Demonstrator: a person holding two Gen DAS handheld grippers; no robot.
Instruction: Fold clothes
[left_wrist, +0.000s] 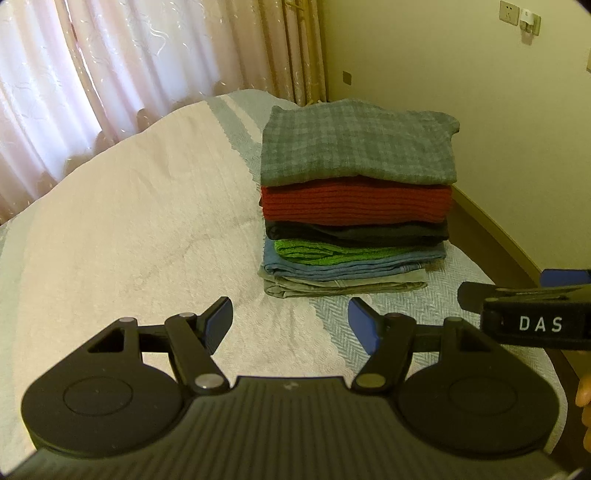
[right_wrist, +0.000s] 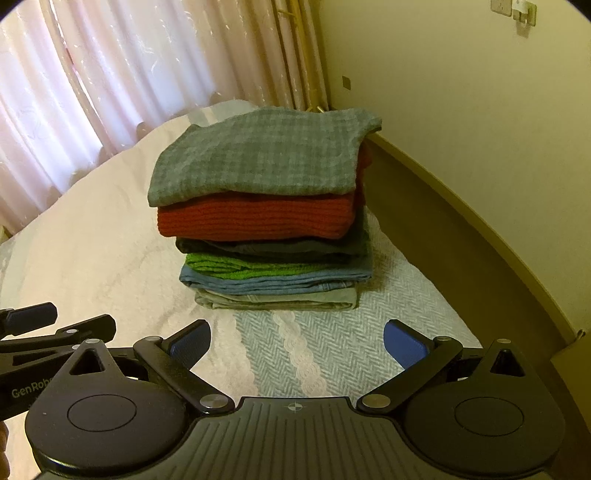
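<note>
A stack of folded clothes (left_wrist: 354, 206) sits on the bed (left_wrist: 129, 229). From the top it holds a grey-blue checked garment (left_wrist: 358, 147), a red knit (left_wrist: 354, 205), a dark garment, a green one, a blue one and a pale grey-green one. The stack also shows in the right wrist view (right_wrist: 266, 218). My left gripper (left_wrist: 291, 325) is open and empty, a short way in front of the stack and apart from it. My right gripper (right_wrist: 297, 347) is open and empty, just short of the stack's front edge. Each gripper shows at the edge of the other's view.
The bed has a pale pink-white cover (right_wrist: 92, 251) and a light blue herringbone strip (right_wrist: 332, 350) under the stack. Sheer pink curtains (left_wrist: 110, 74) hang behind. A cream wall (right_wrist: 461, 129) and a wooden bed edge (right_wrist: 461, 236) run close on the right.
</note>
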